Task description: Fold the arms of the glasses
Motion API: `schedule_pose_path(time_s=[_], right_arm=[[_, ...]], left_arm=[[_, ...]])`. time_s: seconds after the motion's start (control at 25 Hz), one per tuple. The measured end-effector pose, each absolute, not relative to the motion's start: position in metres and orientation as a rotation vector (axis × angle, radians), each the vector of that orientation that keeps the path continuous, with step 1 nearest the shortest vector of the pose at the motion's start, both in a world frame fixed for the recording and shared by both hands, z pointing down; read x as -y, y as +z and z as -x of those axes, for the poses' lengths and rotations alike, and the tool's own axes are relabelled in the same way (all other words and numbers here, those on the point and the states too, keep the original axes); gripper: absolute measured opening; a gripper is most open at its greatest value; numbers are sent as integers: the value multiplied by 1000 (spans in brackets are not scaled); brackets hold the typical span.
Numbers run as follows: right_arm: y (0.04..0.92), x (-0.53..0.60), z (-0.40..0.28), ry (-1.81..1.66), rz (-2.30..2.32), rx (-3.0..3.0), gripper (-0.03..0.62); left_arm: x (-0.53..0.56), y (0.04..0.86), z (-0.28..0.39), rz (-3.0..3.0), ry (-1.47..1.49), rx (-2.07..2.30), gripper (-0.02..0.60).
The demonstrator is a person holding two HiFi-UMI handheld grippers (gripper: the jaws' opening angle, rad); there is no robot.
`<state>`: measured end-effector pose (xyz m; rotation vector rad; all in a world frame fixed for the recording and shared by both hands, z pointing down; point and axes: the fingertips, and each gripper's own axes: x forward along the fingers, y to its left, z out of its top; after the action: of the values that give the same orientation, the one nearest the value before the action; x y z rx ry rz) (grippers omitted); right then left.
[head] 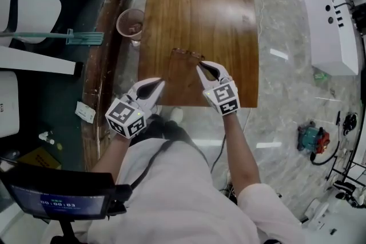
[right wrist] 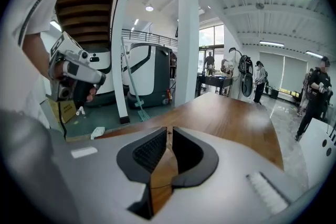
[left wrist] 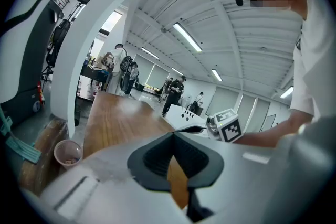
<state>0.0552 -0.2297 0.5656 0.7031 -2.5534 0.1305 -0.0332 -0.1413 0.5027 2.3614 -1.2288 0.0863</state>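
Nearest me, my left gripper (head: 158, 84) is at the table's near left edge. Its own view shows its jaws (left wrist: 172, 136) fully together with nothing between them. My right gripper (head: 202, 69) is just to the right of it and a little farther in, over the wood. Its own view shows its jaws (right wrist: 168, 131) a narrow slit apart, with only bare table top visible through the gap, so it holds nothing.

Just beyond the right gripper's tips lie the glasses (head: 187, 54), near the middle of the table's near half and apart from both grippers. They show as a thin, brownish, see-through frame. I cannot make out how the arms lie, and neither gripper view shows the glasses.

I judge them light enough to slide on the polished top at a touch. The frame is stiff but thin, the hinges are delicate, and the lenses mark easily. My plan is to pin the front frame at its bridge or an outer corner with one gripper. The other would take one arm well back from the hinge and swing it inward with little force.

Farther off, the wooden table (head: 200, 3) runs away from me, and a pink cup (head: 130, 23) stands on the floor beside its left edge.
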Motion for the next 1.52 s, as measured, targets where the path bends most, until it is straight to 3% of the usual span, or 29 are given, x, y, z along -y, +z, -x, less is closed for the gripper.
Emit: schedule_pose_path(time_s=[0.28, 0.76, 0.84, 1.24, 1.52], right_arm=[[635, 274, -29, 48, -536, 2387, 83], [709, 301, -6, -30, -168, 2155, 82], [714, 302, -5, -33, -151, 2132, 52], [688, 296, 6, 151, -221, 2308, 34], [618, 277, -6, 451, -376, 2586, 32]], left_arm=[[169, 546, 60, -2311, 119, 1233, 5], [172, 576, 91, -2248, 125, 1215, 5], [169, 580, 97, -2238, 127, 1210, 5], [172, 572, 113, -2251, 101, 1196, 5], [171, 545, 117, -2305, 97, 1107, 6]])
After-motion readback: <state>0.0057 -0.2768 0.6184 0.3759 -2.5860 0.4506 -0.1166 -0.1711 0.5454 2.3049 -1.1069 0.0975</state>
